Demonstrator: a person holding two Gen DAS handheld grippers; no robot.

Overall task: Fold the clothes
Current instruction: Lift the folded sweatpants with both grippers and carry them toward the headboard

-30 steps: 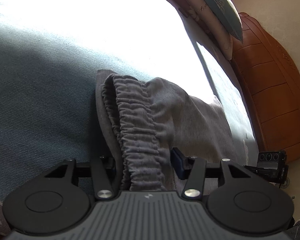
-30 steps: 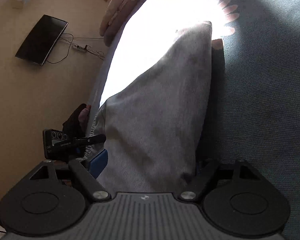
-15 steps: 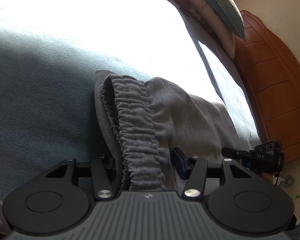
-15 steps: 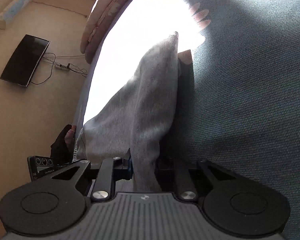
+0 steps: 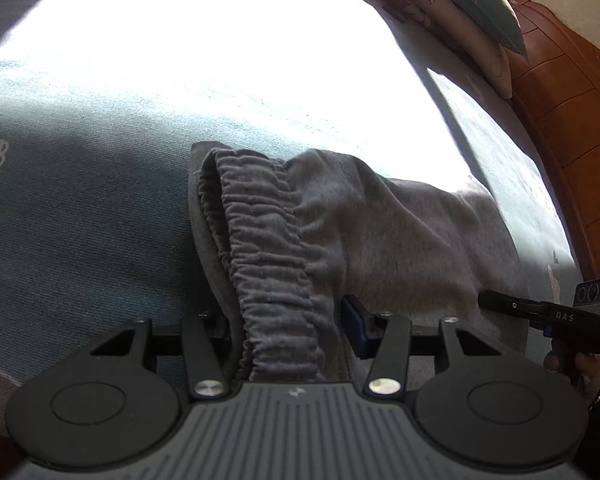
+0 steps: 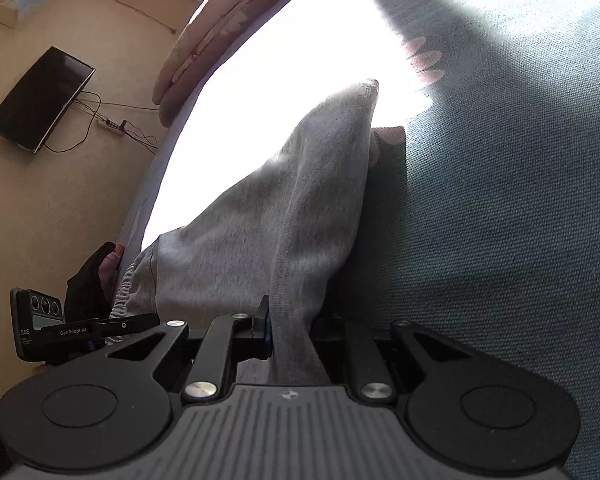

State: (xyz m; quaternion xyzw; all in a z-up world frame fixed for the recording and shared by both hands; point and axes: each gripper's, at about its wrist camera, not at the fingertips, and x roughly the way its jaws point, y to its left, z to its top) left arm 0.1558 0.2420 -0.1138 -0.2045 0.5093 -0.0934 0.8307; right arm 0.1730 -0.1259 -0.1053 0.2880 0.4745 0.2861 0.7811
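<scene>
Grey trousers (image 5: 380, 232) lie on the bed, and their gathered elastic waistband (image 5: 268, 240) runs up between my left gripper's (image 5: 288, 320) fingers. Its jaws are closing a little tighter on that waistband; the blue pad (image 5: 352, 320) presses the cloth, while the other finger is hidden behind it. In the right wrist view the trousers (image 6: 300, 200) rise as a pinched ridge into my right gripper (image 6: 296, 328), which is shut on the fabric. Each gripper shows at the edge of the other's view: the right gripper (image 5: 500, 304) and the left gripper (image 6: 148, 318).
The blue-grey bedcover (image 5: 80, 240) has a glaring sunlit patch across its far half. Pillows (image 5: 460, 0) lean on a wooden headboard (image 5: 572, 120). Beyond the bed's edge are a black screen (image 6: 40, 100) and a power strip (image 6: 112, 124). A gloved hand (image 6: 88, 276) holds the left gripper.
My right gripper's jaws went from wide apart around the flat trouser cloth to shut, gathering it into a ridge. My left gripper lifted slightly with the waistband still in it.
</scene>
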